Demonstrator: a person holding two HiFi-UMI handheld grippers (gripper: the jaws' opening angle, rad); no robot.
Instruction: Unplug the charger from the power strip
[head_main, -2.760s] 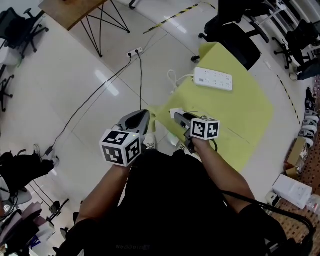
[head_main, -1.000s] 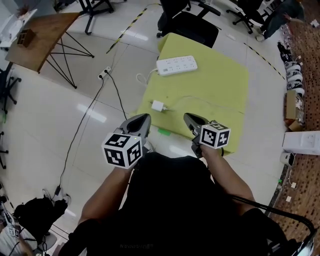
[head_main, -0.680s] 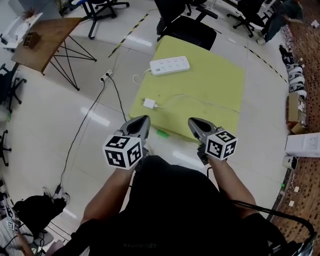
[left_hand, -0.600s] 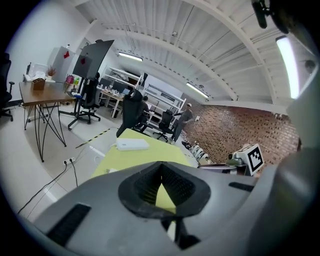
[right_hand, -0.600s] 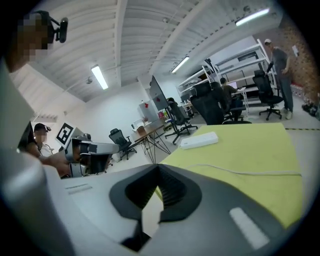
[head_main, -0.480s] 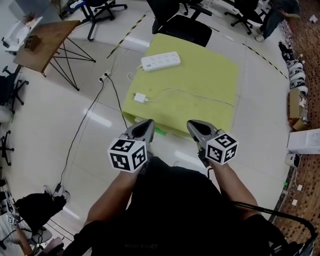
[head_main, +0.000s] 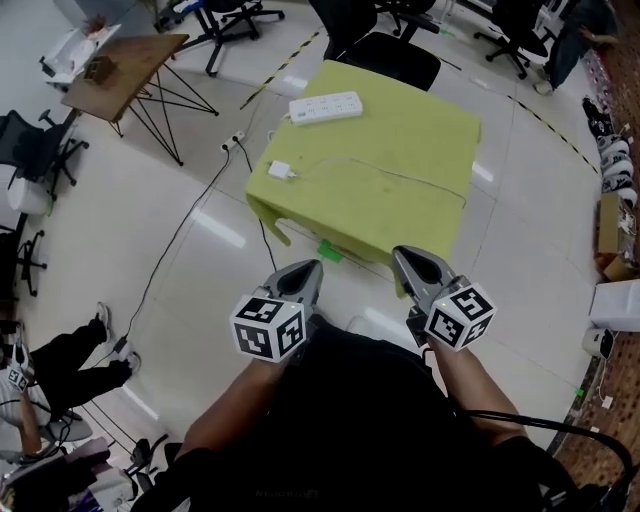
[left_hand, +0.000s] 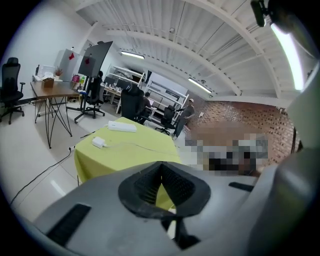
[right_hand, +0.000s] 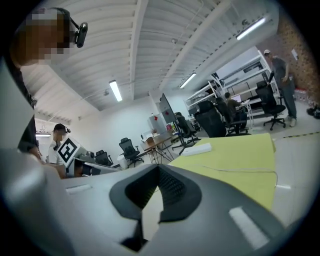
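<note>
The white power strip (head_main: 325, 107) lies at the far edge of the yellow-green clothed table (head_main: 420, 150). The white charger (head_main: 279, 170) lies apart from it near the table's left edge, its thin cable (head_main: 400, 176) trailing right across the cloth. Both grippers hang over the floor, well short of the table. My left gripper (head_main: 308, 268) is shut and empty, as is my right gripper (head_main: 403, 255). The left gripper view shows the strip (left_hand: 122, 127) and charger (left_hand: 98, 142) far beyond the closed jaws (left_hand: 161, 167). The right gripper (right_hand: 158, 170) looks towards the strip (right_hand: 197, 148).
A wooden trestle table (head_main: 125, 75) stands at the back left, and black office chairs (head_main: 390, 55) stand behind the clothed table. A floor socket (head_main: 235, 142) with black cables lies left of it. A person's legs (head_main: 60, 350) show at the left edge, boxes (head_main: 615, 305) at the right.
The person has stepped back from the table, so both shut grippers have drawn away from it. The charger and the strip lie where they were on the cloth.
</note>
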